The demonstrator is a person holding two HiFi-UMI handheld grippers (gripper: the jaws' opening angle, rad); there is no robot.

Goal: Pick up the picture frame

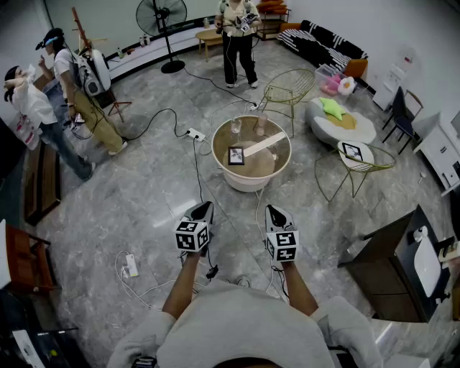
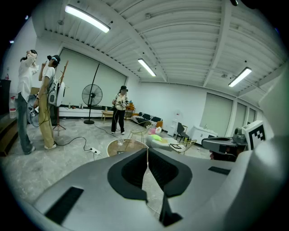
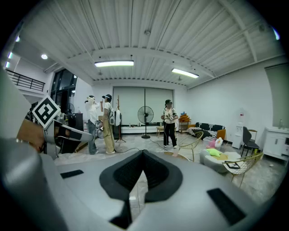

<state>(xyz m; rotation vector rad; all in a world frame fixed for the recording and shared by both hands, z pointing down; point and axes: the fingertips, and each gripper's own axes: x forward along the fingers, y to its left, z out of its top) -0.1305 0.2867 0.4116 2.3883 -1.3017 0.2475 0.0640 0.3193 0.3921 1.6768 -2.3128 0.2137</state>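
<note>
A small black picture frame (image 1: 236, 155) lies on the round wooden-topped table (image 1: 282, 164), beside a pale wooden strip (image 1: 263, 143) and two glasses (image 1: 236, 126). In the left gripper view, the frame (image 2: 119, 152) shows as a dark speck on the table top, beyond the jaws. Both grippers hover over the floor well short of the table, side by side. My left gripper (image 1: 203, 210) (image 2: 147, 151) is shut with nothing in it. My right gripper (image 1: 274, 214) (image 3: 143, 152) has its pads meeting at the tips and is also empty.
A second frame (image 1: 352, 152) rests on a wire chair (image 1: 370, 169) right of the table; another wire chair (image 1: 287, 90) stands behind it. Cables and a power strip (image 1: 195, 134) cross the floor. A dark cabinet (image 1: 388, 266) is at the right; several people and a fan (image 1: 162, 14) stand farther back.
</note>
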